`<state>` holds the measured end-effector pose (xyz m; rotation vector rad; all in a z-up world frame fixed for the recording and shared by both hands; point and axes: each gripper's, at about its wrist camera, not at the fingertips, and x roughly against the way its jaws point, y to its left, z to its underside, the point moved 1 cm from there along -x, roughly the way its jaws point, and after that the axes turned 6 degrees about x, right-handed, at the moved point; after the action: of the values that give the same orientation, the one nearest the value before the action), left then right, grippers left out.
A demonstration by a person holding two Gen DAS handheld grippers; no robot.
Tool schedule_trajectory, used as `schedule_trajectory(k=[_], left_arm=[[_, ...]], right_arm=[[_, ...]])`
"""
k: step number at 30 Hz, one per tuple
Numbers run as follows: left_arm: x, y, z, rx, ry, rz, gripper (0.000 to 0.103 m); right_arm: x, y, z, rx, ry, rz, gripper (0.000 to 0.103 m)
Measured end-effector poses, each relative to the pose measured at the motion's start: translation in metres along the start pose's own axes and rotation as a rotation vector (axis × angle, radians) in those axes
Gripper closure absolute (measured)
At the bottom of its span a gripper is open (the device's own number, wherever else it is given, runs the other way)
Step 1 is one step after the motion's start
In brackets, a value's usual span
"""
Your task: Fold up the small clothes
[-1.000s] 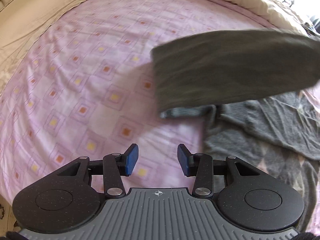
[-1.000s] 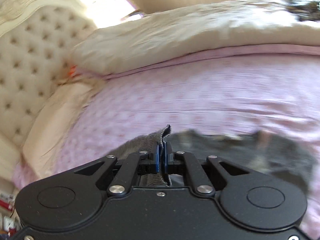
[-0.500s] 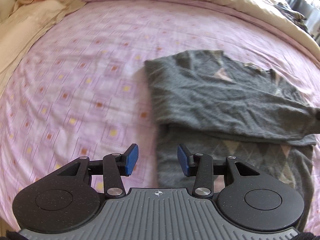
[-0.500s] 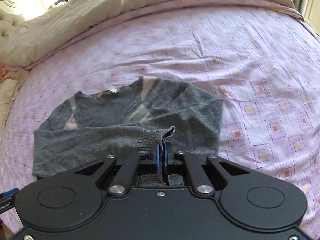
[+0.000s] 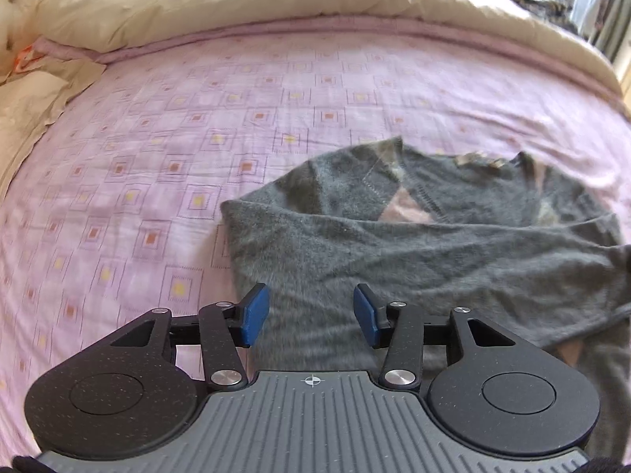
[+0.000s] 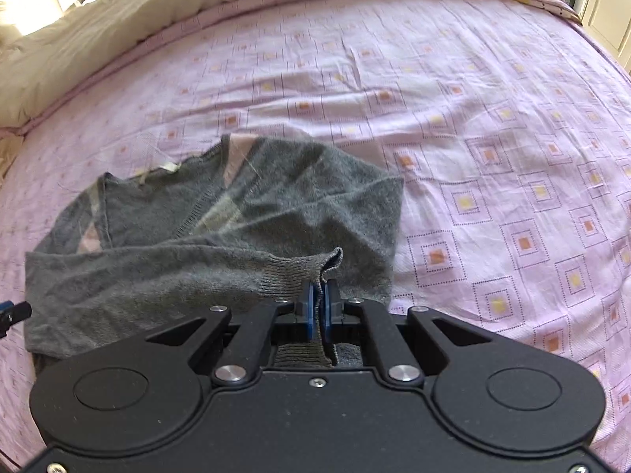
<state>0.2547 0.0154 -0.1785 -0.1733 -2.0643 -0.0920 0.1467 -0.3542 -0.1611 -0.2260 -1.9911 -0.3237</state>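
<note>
Pink patterned bedsheet [image 6: 493,126] covers the bed, with a cream duvet [image 5: 244,4] bunched along the far edge at 12 o'clock. A second ago the grey sweater's sleeve was swinging through the air, blurred; now the grey argyle sweater [image 5: 414,244] lies on the sheet, its sleeve [image 6: 165,276] drawn flat across the chest from 9 o'clock towards 3. The right gripper [image 6: 320,307] is still clamped on the ribbed cuff [image 6: 299,272], low over the body. The left gripper [image 5: 311,311] has come in over the sweater's near-left edge, its blue pads spread wide and empty. I judge the first sleeve fold as good as laid, so the cuff can be let go and the next fold started
</note>
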Motion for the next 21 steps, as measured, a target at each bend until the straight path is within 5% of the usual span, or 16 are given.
schedule_trajectory(k=[5,10,15,17,21], left_arm=[[-0.034,0.013,0.005,-0.026,0.063,-0.083,0.056],[-0.038,0.042,0.020,0.020,0.041,-0.074,0.036],[-0.036,0.053,0.024,0.052,0.041,-0.067,0.031],[-0.034,0.054,0.024,0.058,0.043,-0.073,0.030],[-0.028,0.064,0.025,0.100,0.050,-0.119,0.029]], right_arm=[[-0.019,-0.004,0.009,0.039,0.048,0.052,0.090],[-0.026,-0.009,0.013,0.049,0.039,0.078,0.088],[-0.024,-0.006,0.011,0.057,0.025,0.117,0.070],[-0.021,-0.007,0.011,0.054,0.017,0.151,0.051],[-0.008,-0.013,0.016,0.027,0.005,0.161,0.050]])
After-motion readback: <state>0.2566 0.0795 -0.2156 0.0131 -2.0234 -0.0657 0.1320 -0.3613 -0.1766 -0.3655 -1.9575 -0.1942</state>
